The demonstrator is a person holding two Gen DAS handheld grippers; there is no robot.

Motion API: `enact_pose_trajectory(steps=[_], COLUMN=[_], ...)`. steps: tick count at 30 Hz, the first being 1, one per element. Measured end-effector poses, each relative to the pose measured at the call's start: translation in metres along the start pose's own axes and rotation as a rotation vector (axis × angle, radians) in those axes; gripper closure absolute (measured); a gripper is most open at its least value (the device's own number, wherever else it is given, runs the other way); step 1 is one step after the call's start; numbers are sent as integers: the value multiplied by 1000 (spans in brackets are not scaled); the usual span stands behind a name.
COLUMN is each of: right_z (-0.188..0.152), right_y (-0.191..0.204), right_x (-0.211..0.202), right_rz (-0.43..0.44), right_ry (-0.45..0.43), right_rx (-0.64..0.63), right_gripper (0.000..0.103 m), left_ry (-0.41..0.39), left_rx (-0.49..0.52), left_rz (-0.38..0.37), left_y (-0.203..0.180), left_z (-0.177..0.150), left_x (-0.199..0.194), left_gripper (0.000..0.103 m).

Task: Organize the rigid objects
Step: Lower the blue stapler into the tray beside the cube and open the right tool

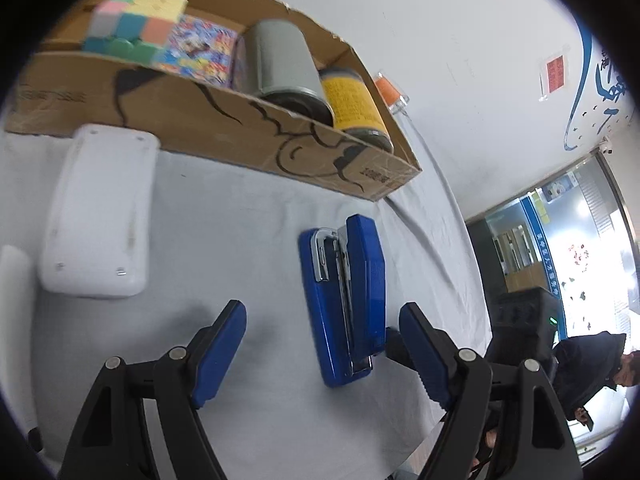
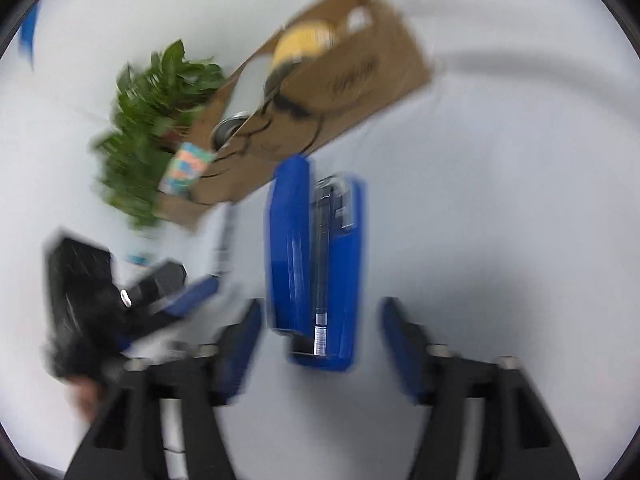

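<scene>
A blue stapler (image 1: 346, 300) lies on its side on the grey cloth, between the spread blue fingers of my left gripper (image 1: 322, 322), which is open and not touching it. In the blurred right wrist view the same stapler (image 2: 316, 260) lies just ahead of my right gripper (image 2: 320, 320), also open, fingers on either side of its near end. Behind stands a cardboard box (image 1: 224, 132) holding a pastel puzzle cube (image 1: 134, 24), a colourful pack (image 1: 202, 50), a grey can (image 1: 286, 64) and a yellow-labelled can (image 1: 354, 100).
A white flat device (image 1: 100, 212) lies left of the stapler, in front of the box. A small orange-banded glass (image 1: 390, 90) stands behind the box. A green plant (image 2: 152, 128) is behind the box's left end. The table edge runs on the right.
</scene>
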State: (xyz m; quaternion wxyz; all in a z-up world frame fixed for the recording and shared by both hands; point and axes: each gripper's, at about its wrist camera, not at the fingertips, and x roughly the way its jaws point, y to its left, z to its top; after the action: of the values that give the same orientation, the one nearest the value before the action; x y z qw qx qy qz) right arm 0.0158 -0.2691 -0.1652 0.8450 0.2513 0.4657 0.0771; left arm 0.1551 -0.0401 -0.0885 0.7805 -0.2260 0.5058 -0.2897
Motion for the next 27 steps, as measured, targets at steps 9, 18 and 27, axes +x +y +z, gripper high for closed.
enact_pose_trajectory(steps=[9,18,27], right_z=[-22,-14,42], right_y=[64,59,145], right_x=[38,34,23], right_rz=[-294,-29,34], right_ry=[-42,34,-87], right_rx=[-304,-84,-267], right_gripper=[56,66,79], left_ry=[159,185,21], left_rx=[-20,-20,14], left_rz=[-130,-131,-33], left_y=[2,6,-2], left_z=[17,16,52], left_x=[62,57,-27], left_gripper=[25,52,56])
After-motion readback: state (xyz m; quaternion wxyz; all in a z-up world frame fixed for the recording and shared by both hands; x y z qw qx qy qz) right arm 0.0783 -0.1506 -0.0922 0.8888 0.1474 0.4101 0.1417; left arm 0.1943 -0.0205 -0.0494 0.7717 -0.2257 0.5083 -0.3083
